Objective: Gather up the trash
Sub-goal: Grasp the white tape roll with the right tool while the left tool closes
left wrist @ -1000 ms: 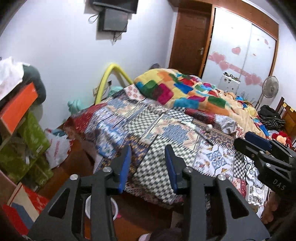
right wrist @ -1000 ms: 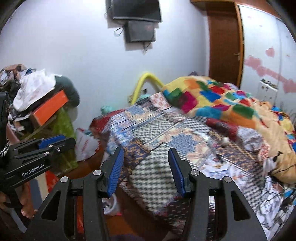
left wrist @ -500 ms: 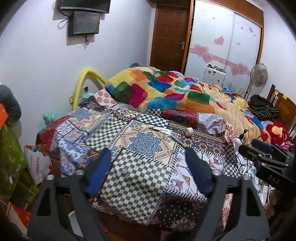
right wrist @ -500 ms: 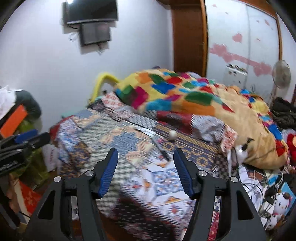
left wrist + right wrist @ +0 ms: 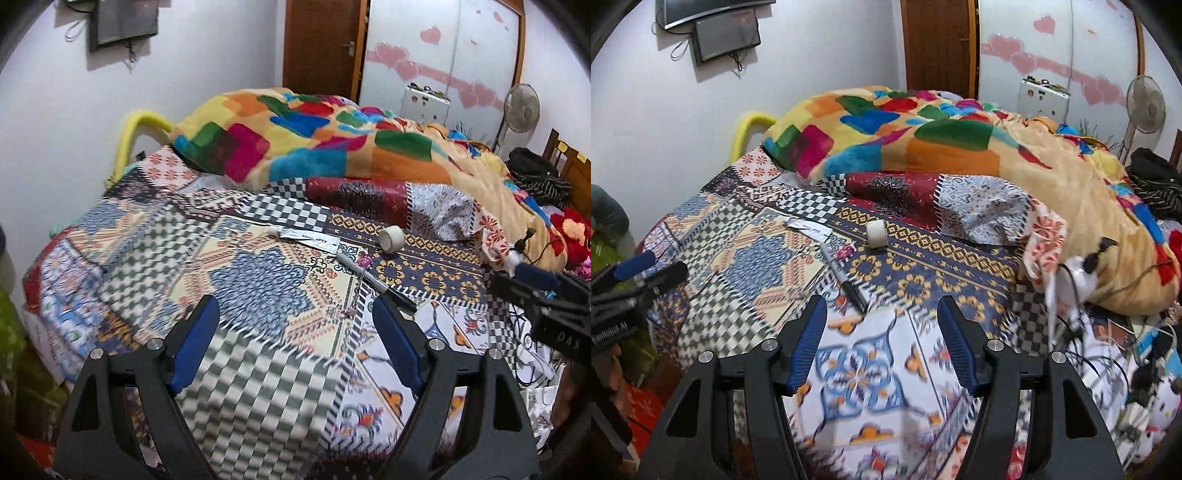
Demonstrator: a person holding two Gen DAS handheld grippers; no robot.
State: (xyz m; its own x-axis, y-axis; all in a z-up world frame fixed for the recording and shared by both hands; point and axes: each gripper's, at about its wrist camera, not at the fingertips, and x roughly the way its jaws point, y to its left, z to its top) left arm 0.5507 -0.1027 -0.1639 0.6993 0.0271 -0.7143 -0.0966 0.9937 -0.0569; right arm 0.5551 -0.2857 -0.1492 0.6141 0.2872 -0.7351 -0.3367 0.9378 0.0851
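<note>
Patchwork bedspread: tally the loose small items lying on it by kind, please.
Flattened white tube with red print: 1
White tape roll: 1
Black-and-white marker pen: 1
Total: 3 on the patchwork bedspread, none gripped yet.

L gripper (image 5: 295,317) & R gripper (image 5: 882,314) side by side, both jaws wide apart, empty.

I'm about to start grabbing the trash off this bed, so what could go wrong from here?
The tape roll sits on its curved side; a nudge could roll it off the bedspread. The marker and flattened tube lie flat on soft cloth, so jaws may pinch fabric. Cables on the right could snag.
</note>
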